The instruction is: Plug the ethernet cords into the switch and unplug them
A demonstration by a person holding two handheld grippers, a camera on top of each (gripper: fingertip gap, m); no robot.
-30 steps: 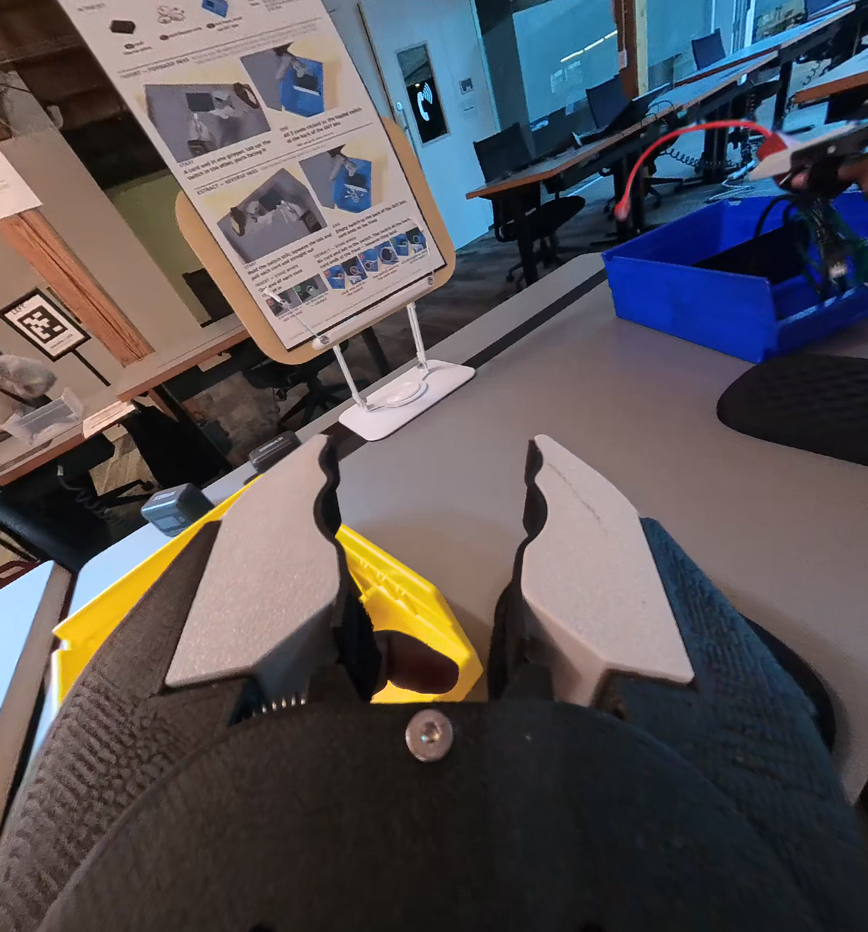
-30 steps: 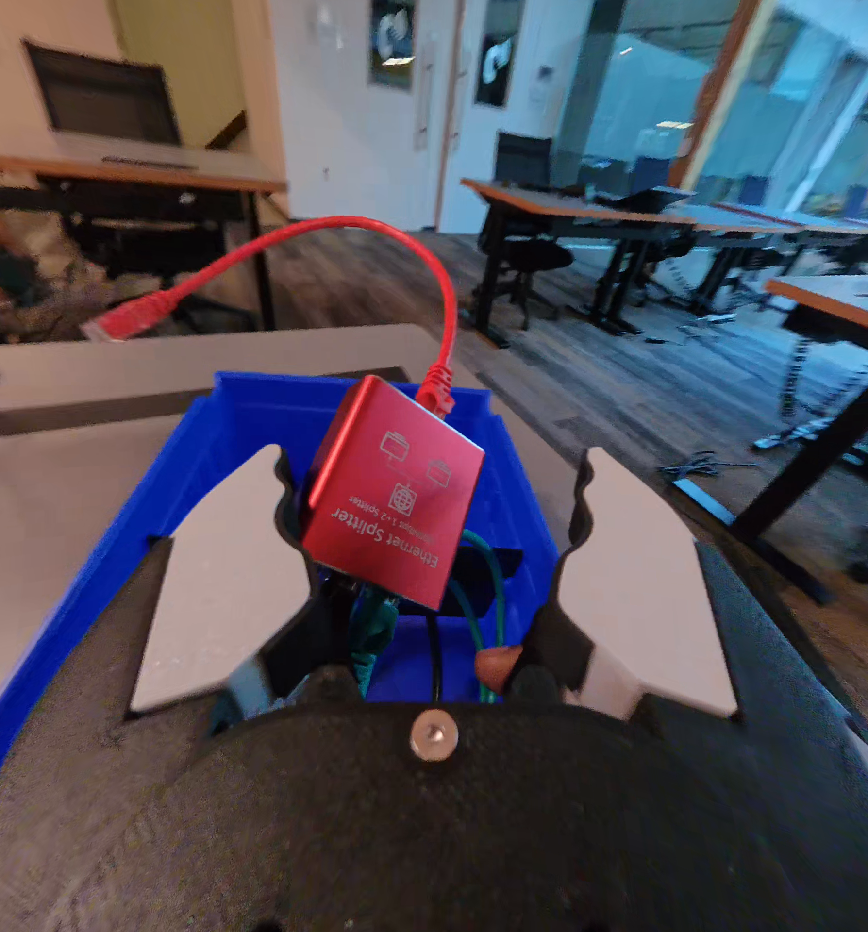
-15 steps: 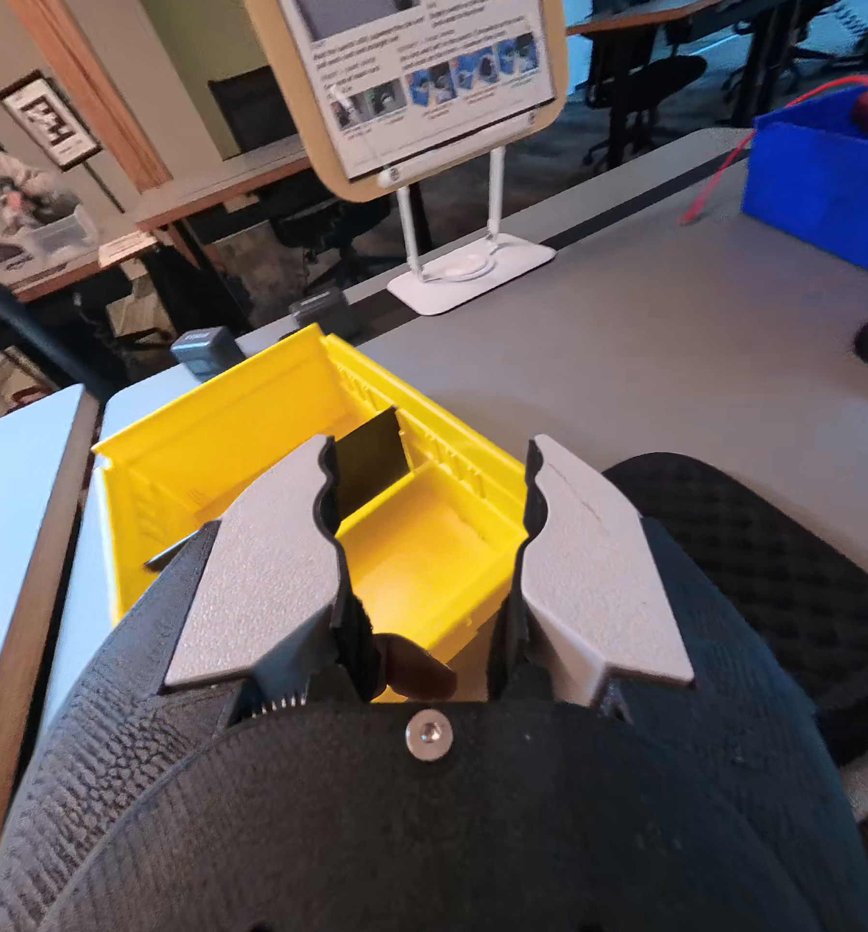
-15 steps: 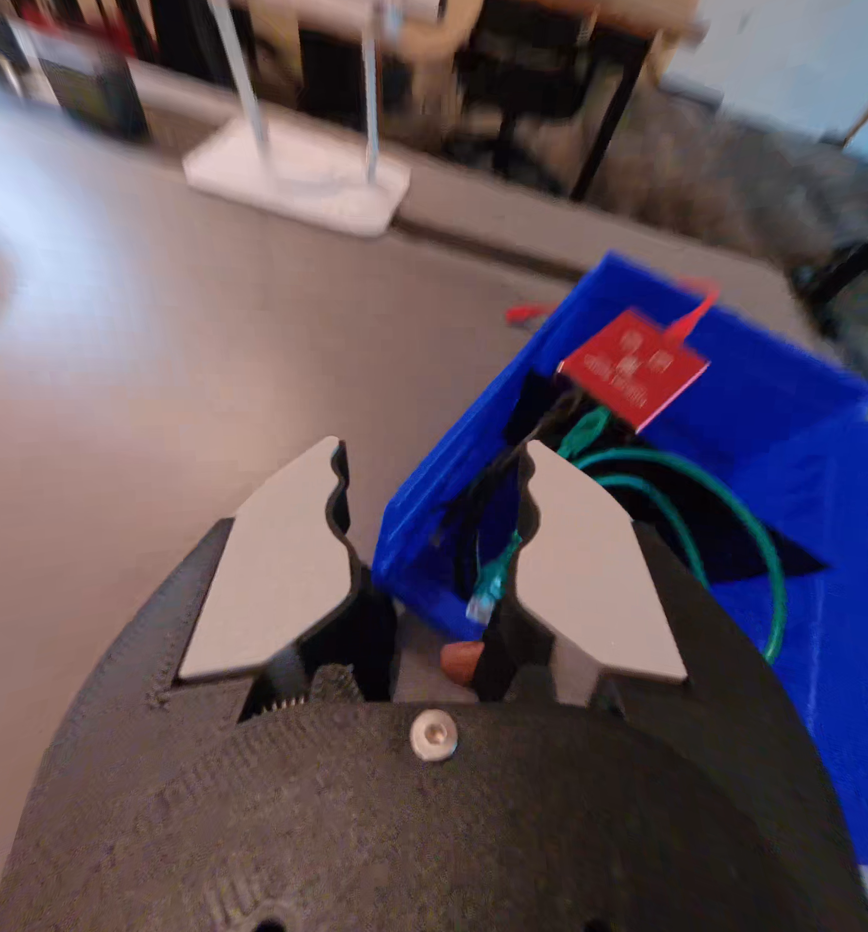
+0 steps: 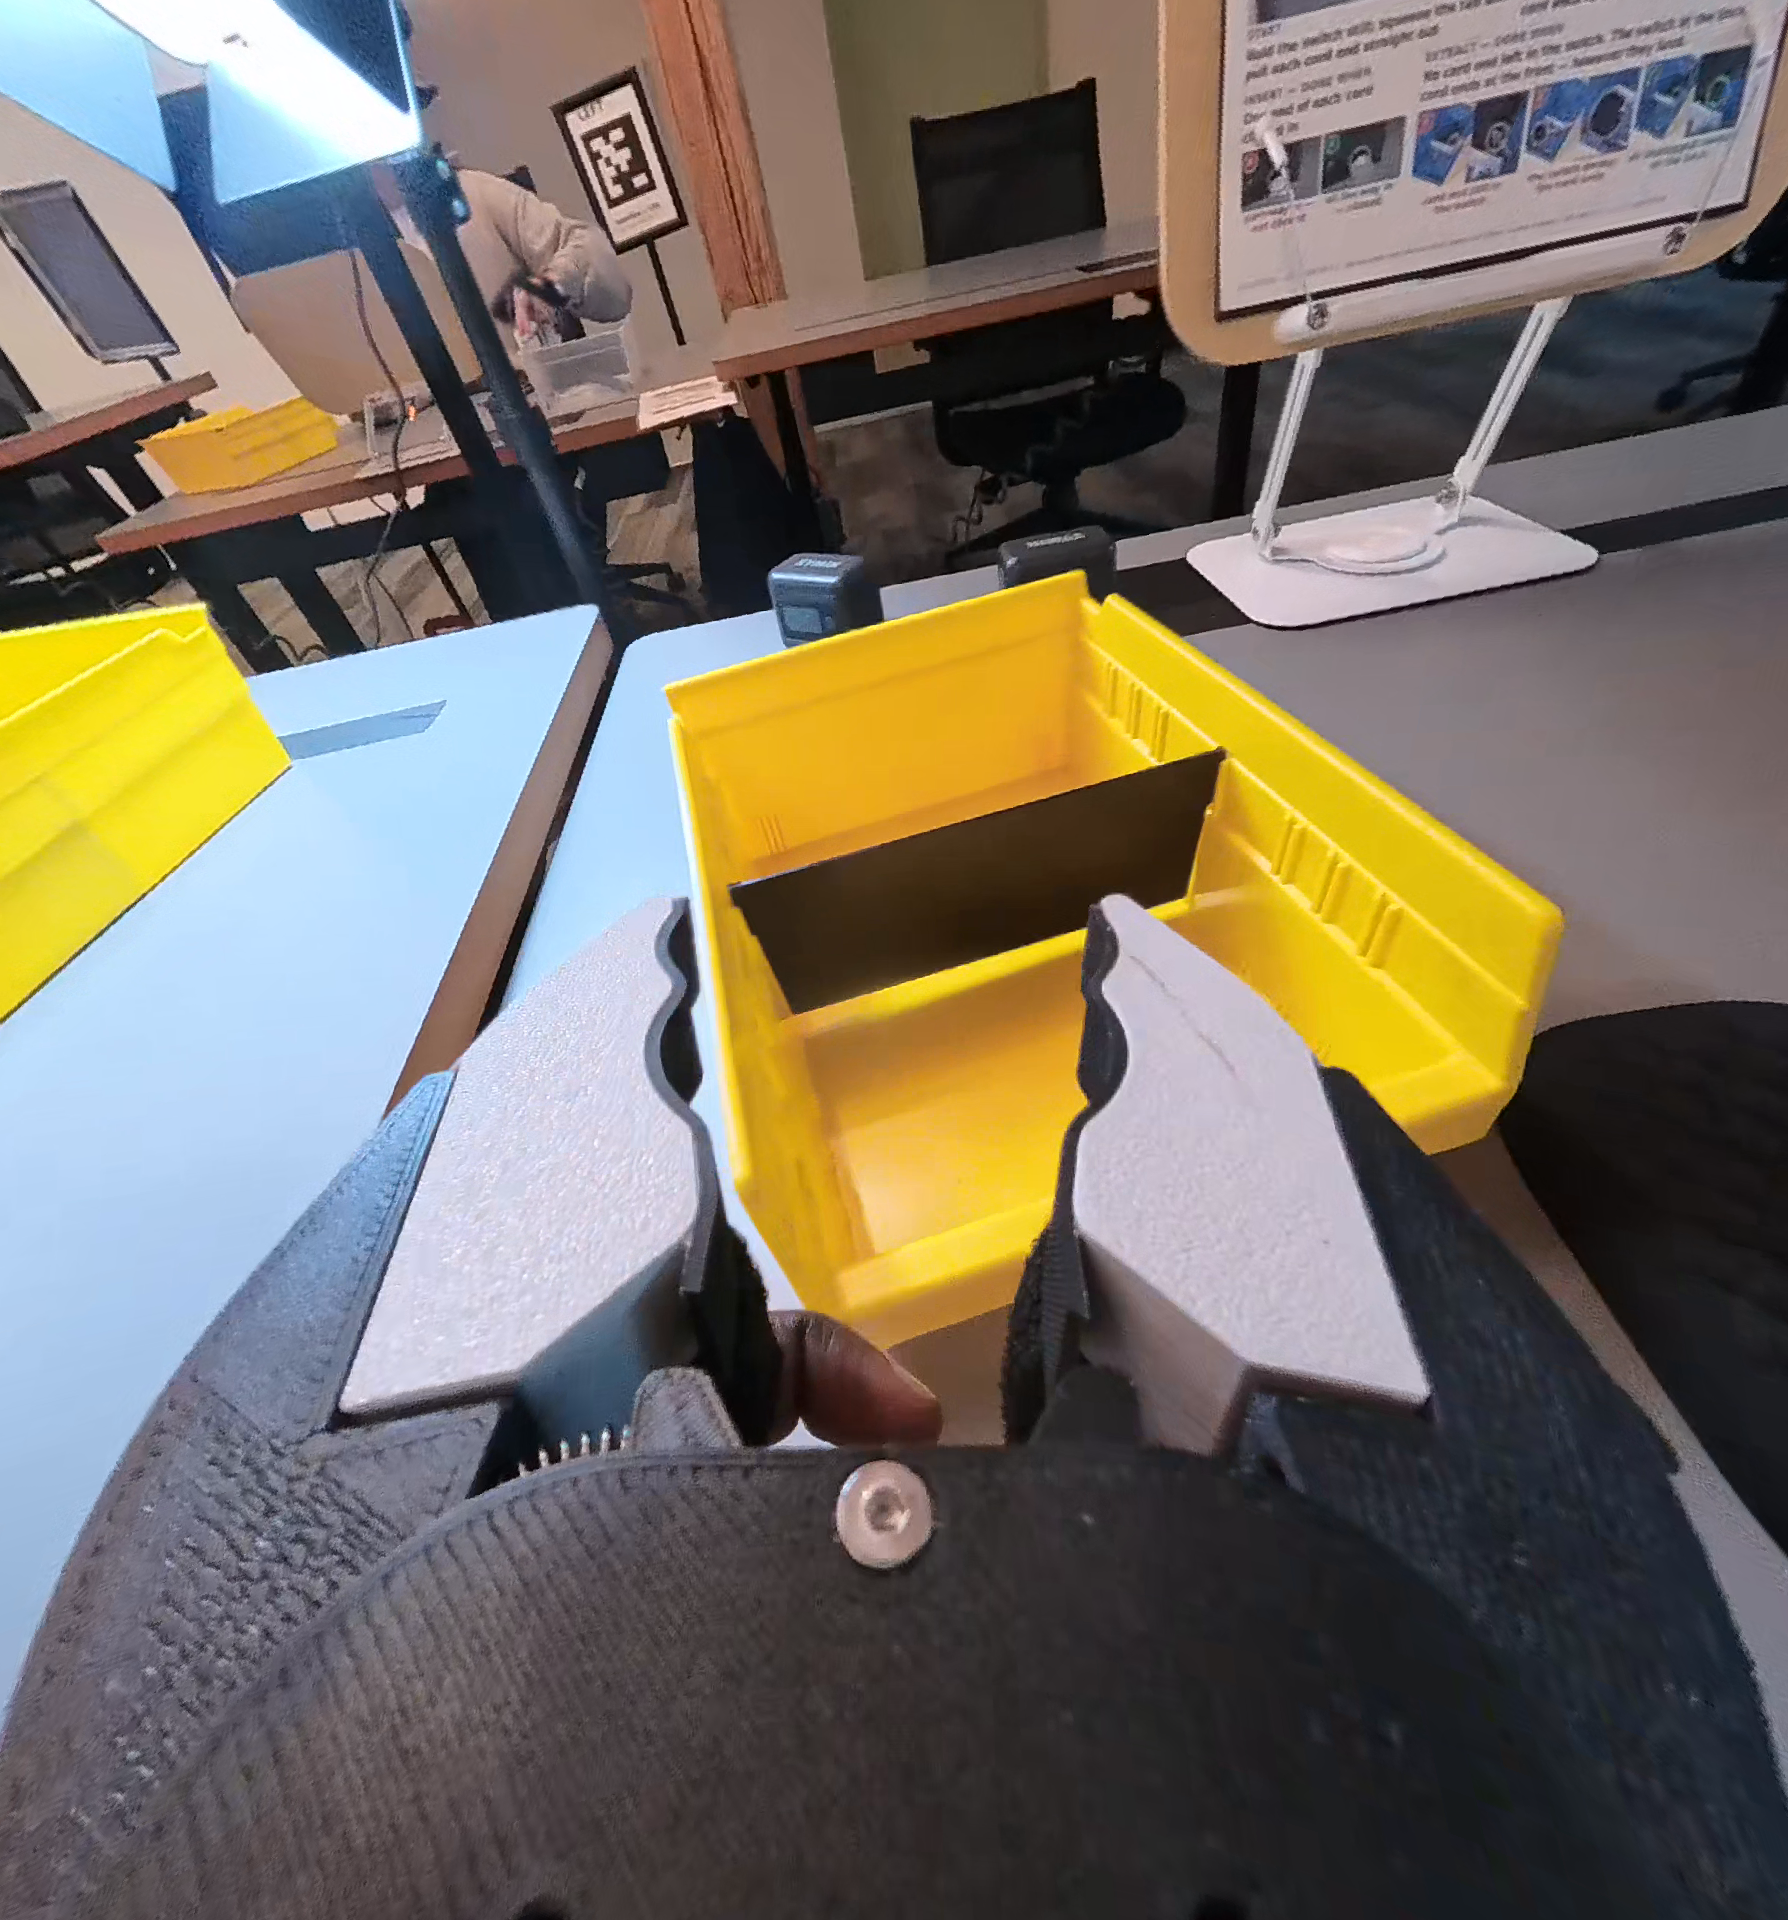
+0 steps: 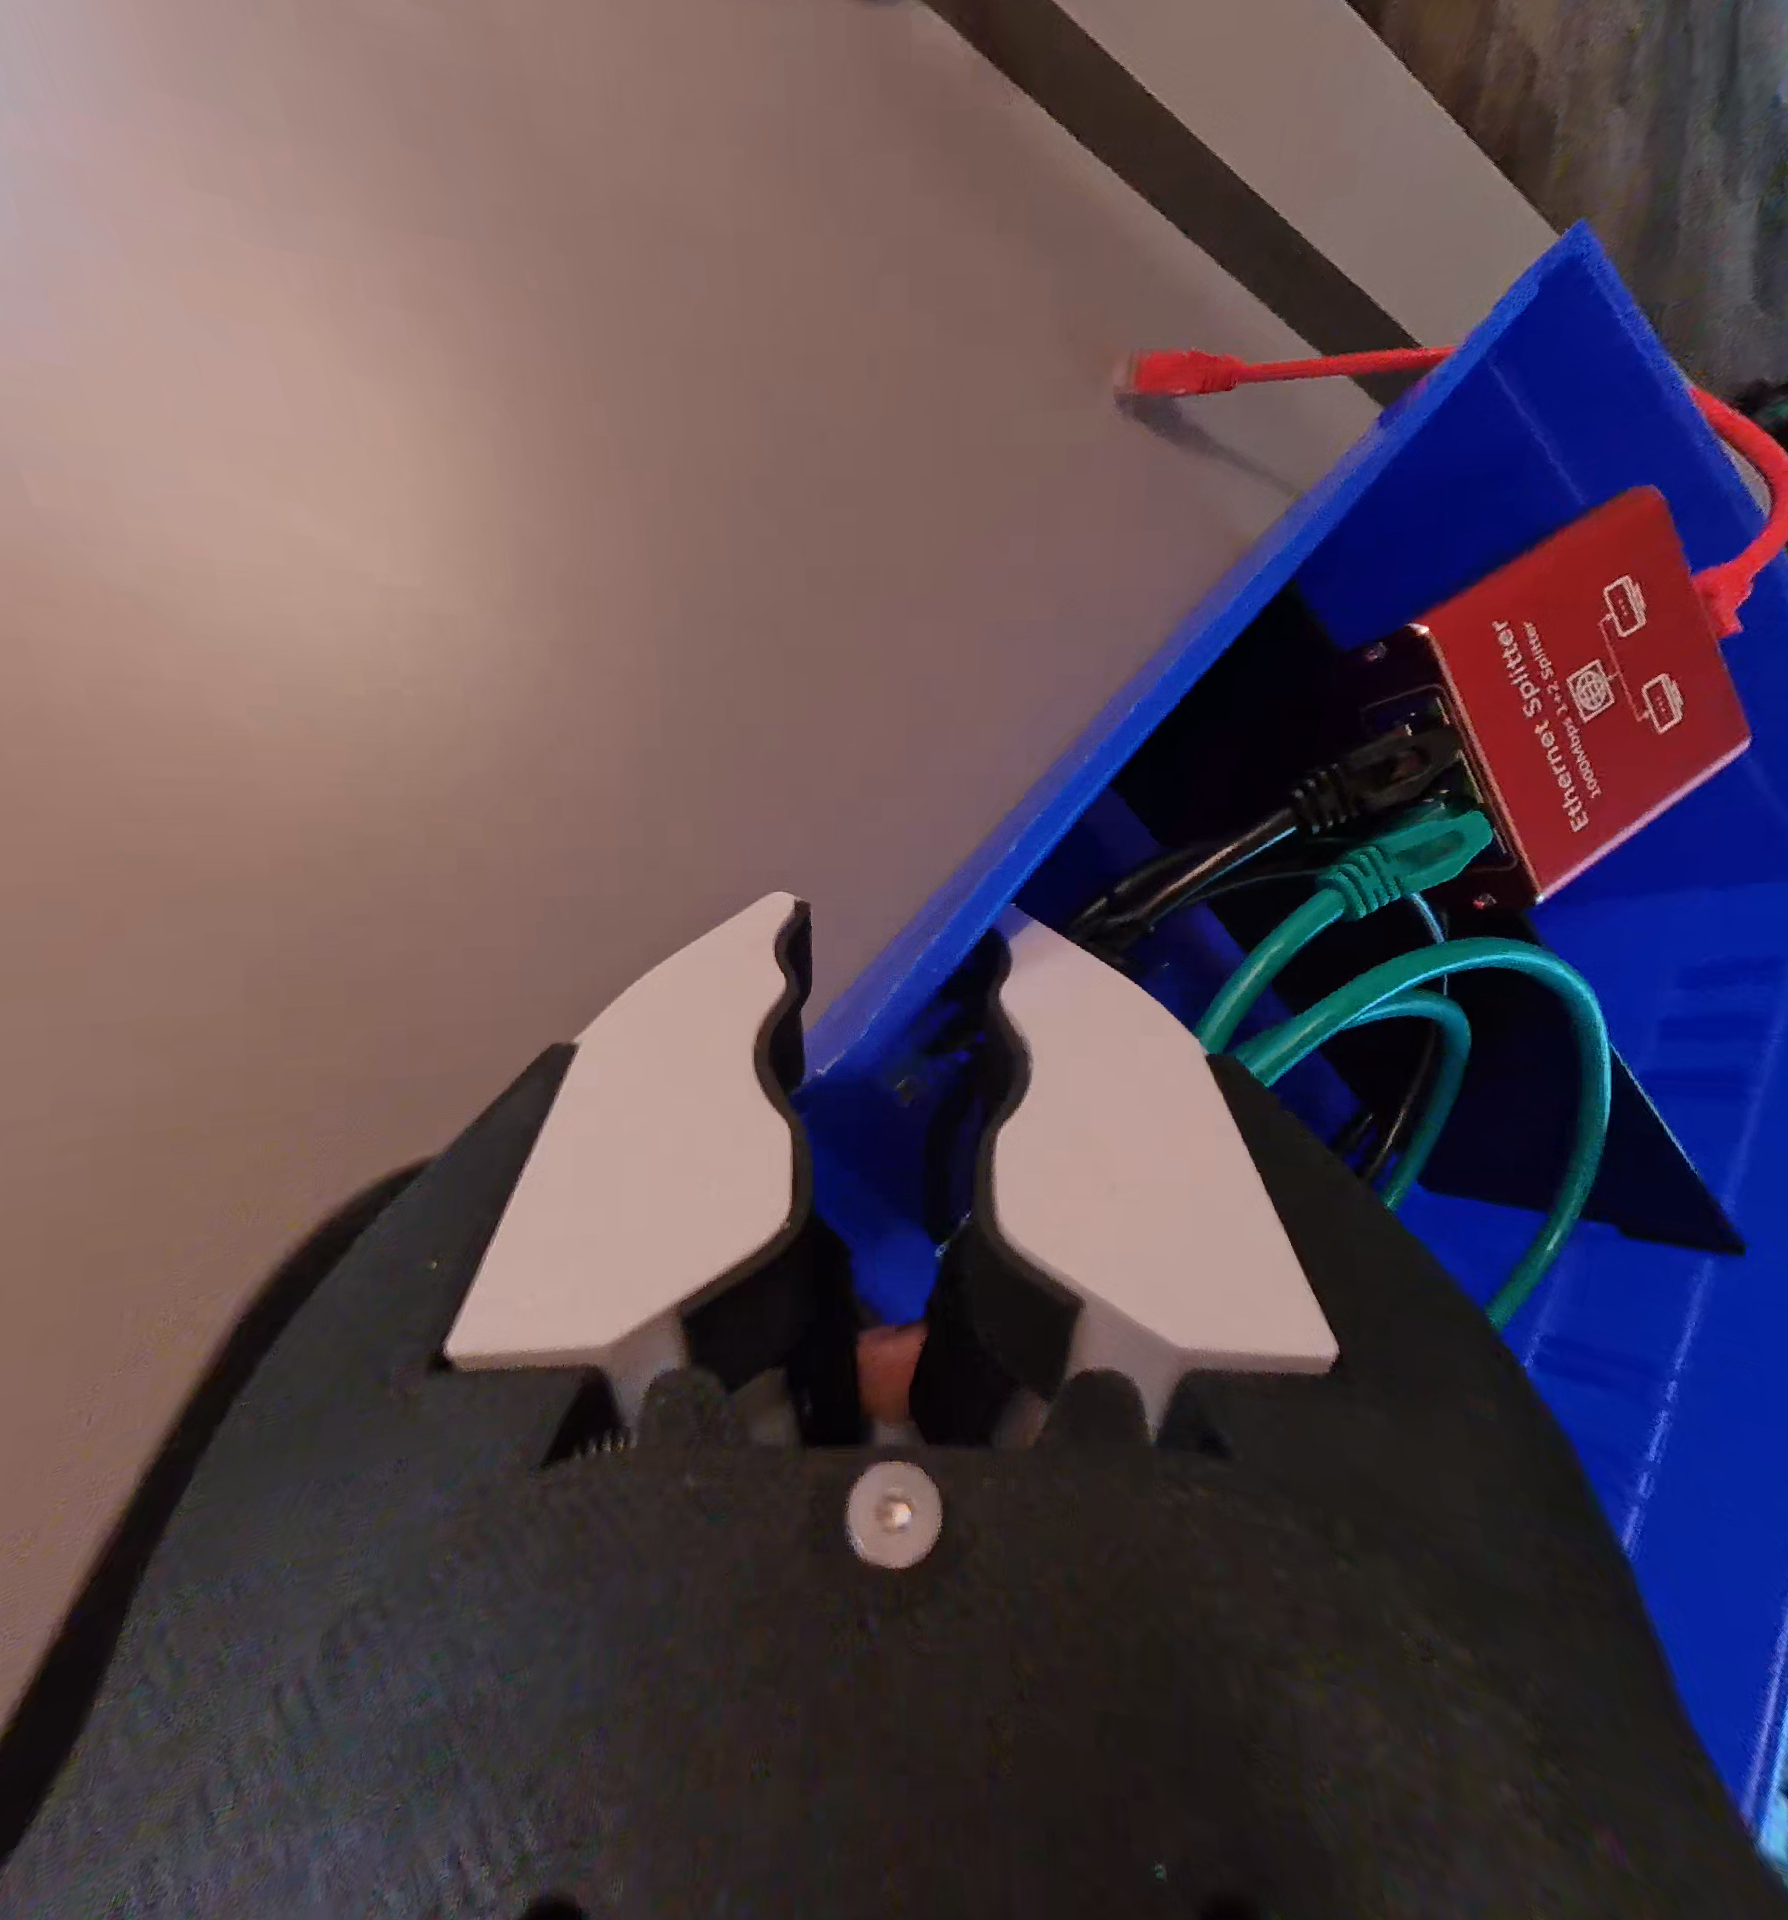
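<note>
In the right wrist view a red switch box lies inside a blue bin. A black cord and a green cord are plugged into its near side. A red cord is plugged into its far side and runs over the bin wall, with its free plug on the table. My right gripper is closed on the bin's near wall, one finger inside and one outside. My left gripper is open and empty above a yellow bin with a black divider.
A black mat lies right of the yellow bin. A white sign stand is at the back right and two small grey devices sit behind the bin. Another yellow bin sits on the neighbouring table at left.
The right gripper let go of the switch box, which now lies in the blue bin, then swung down and narrowed onto the bin wall. The left gripper turned left and down over the yellow bin.
</note>
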